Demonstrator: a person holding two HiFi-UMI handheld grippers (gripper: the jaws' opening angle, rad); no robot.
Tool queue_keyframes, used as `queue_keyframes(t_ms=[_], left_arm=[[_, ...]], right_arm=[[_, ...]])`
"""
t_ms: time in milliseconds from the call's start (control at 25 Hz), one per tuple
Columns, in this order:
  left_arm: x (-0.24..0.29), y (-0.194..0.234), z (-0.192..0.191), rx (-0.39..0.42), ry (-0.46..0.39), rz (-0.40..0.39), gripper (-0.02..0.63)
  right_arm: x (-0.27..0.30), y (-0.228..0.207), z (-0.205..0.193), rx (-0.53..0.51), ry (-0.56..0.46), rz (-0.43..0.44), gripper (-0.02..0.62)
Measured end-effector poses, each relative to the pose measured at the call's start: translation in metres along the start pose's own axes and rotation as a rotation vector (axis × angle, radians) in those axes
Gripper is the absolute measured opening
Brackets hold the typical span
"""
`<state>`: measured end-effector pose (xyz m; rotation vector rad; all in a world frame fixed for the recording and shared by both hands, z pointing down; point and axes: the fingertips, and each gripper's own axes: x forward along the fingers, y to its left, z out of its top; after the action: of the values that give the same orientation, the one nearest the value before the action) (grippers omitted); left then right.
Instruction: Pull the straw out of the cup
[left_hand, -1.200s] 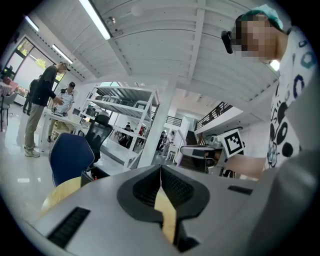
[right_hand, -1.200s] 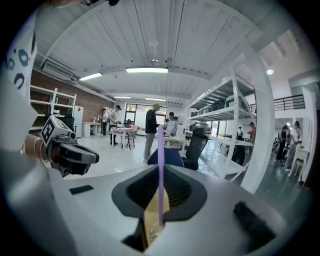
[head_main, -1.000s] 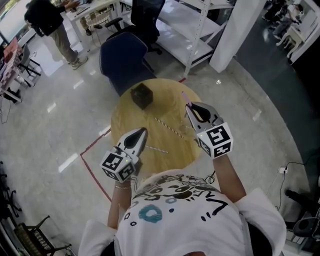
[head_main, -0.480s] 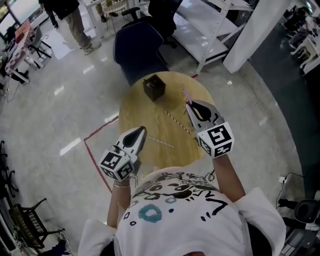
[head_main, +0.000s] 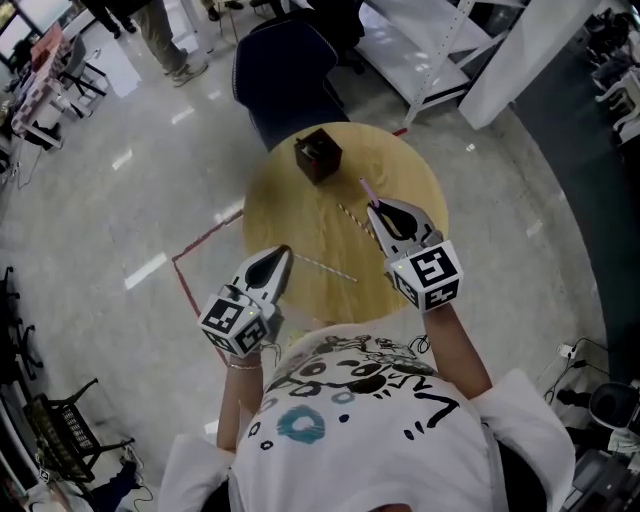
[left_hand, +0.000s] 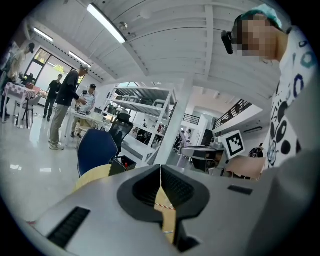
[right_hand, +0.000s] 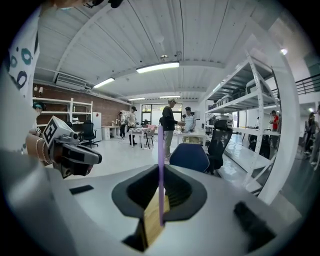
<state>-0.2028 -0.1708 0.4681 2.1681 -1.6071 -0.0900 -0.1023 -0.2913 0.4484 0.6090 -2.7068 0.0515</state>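
Observation:
A dark brown square cup (head_main: 318, 155) stands at the far side of the round wooden table (head_main: 415, 180). My right gripper (head_main: 384, 214) hovers over the table's right half, shut on a thin purple straw (head_main: 366, 189) that sticks out past the jaws toward the cup. In the right gripper view that purple straw (right_hand: 160, 165) stands upright between the closed jaws of the right gripper (right_hand: 161, 175). A striped straw (head_main: 350, 216) and a pale straw (head_main: 326, 268) lie flat on the table. My left gripper (head_main: 277, 260) is shut and empty at the table's near left edge.
A blue office chair (head_main: 285, 75) stands just beyond the table. White shelving (head_main: 430, 45) rises at the back right. A red tape line (head_main: 205, 240) runs on the shiny floor to the left. People stand far off at the upper left.
The head view has shifted, so the table and cup sit higher in frame. Both grippers keep about the same stance, and the purple straw stays in the right jaws.

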Motion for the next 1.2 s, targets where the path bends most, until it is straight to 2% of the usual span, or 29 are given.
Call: queue_keyframes(t_ms=[160, 520, 920, 1200], left_arm=[[0.001, 0.004, -0.007, -0.015, 0.009, 0.002, 0.017], [0.013, 0.006, -0.021, 0.015, 0.053, -0.005, 0.017], [0.023, 0.0, -0.018, 0.033, 0.039, -0.037, 0.017], [0.026, -0.005, -0.022, 0.03, 0.058, -0.054, 0.017]], right_arm=[[0.005, 0.004, -0.012, 0.012, 0.018, 0.015, 0.044], [0.004, 0.02, -0.04, 0.058, 0.048, 0.052, 0.044], [-0.004, 0.016, -0.074, 0.157, 0.082, 0.026, 0.044], [-0.009, 0.015, -0.089, 0.2, 0.092, 0.022, 0.044]])
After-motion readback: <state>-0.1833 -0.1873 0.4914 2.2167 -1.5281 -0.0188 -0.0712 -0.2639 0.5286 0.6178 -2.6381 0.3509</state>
